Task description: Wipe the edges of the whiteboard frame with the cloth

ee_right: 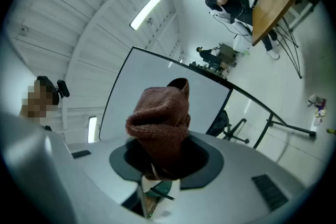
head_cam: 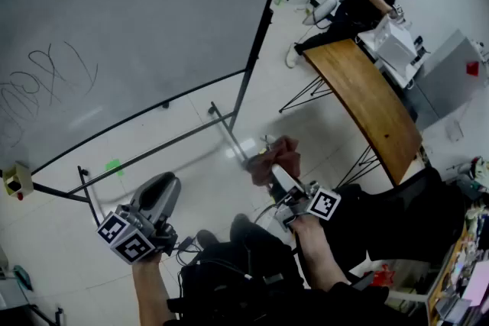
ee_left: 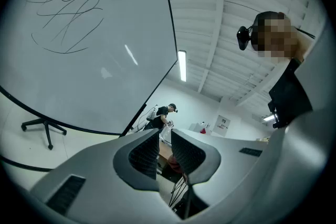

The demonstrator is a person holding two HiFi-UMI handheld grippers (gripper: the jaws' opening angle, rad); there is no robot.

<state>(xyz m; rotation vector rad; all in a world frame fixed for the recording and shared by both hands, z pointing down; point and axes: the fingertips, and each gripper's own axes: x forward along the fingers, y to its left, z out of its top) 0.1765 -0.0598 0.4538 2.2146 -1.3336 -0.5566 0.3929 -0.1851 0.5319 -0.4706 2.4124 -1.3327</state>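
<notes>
The brown cloth (head_cam: 280, 154) is clamped in the right gripper (head_cam: 276, 173), well apart from the whiteboard frame (head_cam: 261, 30); the jaws of the left gripper (head_cam: 162, 187) are slightly apart and empty. Wiping is judged not yet begun: the cloth must be brought onto a frame edge.

The whiteboard (head_cam: 137, 27) is a large pale-grey panel in a thin black frame (head_cam: 263, 20). It is upright on a black stand (head_cam: 238, 99) on the floor, with loose pen scribbles (head_cam: 46, 80) on its left part. The cloth (head_cam: 280, 155) is reddish-brown terry, bunched into a lump. It is clamped in the right tongs (head_cam: 273, 169) and sticks out past their tips, and it is held in the air near the board's lower right corner, apart from the frame.
</notes>
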